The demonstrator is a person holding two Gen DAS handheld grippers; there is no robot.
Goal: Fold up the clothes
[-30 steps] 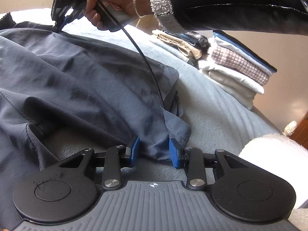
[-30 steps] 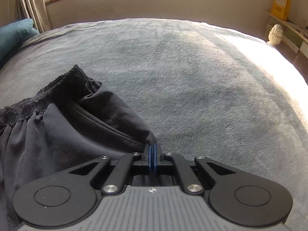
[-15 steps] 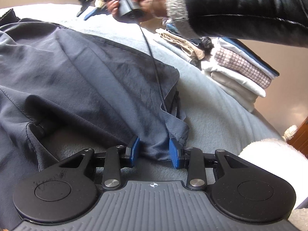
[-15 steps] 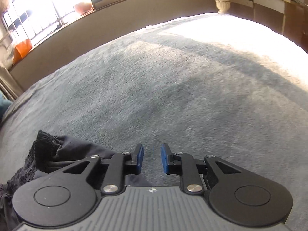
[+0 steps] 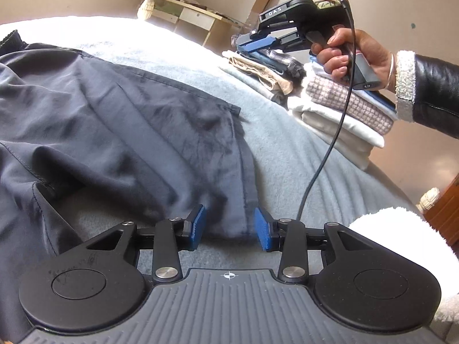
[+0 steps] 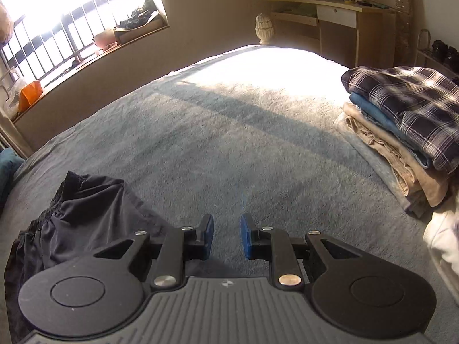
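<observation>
Two grippers: left gripper (image 5: 229,226) has its jaws wide apart, straddling a hem corner without clamping it; right gripper (image 6: 226,236), raised over the grey fleece blanket (image 6: 229,143), has its jaws parted and carries nothing.
Garment: dark navy thin woven shorts with a gathered elastic waistband (image 5: 114,132) lie spread and creased on the blanket.
Handling: expect light, limp, slightly slippery cloth that sags between grips.
Grip points: you should pinch stitched hems or the waistband (image 6: 43,223), where layers are thicker.
Nearby: folded stack topped by plaid cloth (image 6: 407,120) stands well apart.
</observation>
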